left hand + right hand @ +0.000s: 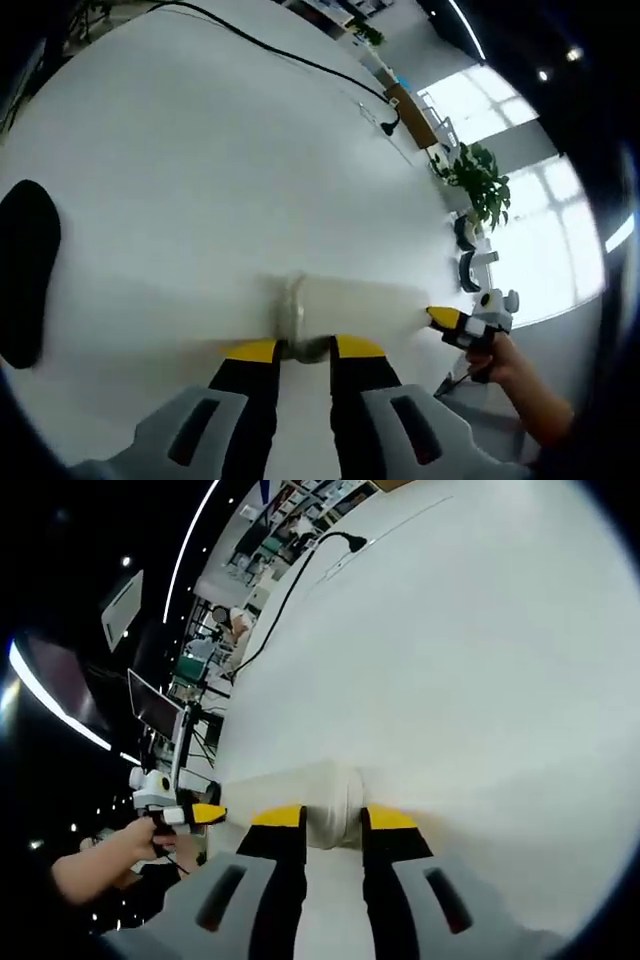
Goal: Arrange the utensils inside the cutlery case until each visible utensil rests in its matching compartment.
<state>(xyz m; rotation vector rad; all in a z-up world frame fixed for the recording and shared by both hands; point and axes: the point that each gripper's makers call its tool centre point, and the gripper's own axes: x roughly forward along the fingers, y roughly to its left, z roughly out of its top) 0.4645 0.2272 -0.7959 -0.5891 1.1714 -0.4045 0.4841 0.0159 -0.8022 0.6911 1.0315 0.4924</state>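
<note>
A cream, tube-like cutlery case [350, 305] hangs just above the white table [200, 170], held at both ends. My left gripper [305, 350] is shut on the end with a ringed seam. In the left gripper view the right gripper [468, 325], held by a hand, meets the far end. In the right gripper view the case [300, 785] runs leftward from my right gripper [335, 818], which is shut on its rounded end. The left gripper [190, 815] sits at the case's other end, also in a hand. Whatever is inside the case is hidden.
A black oval object [25, 270] lies on the table at the left. A black cable [300, 60] crosses the far side of the table [480, 660]. Beyond the table's edge are a potted plant [480, 180] and monitors [155, 705].
</note>
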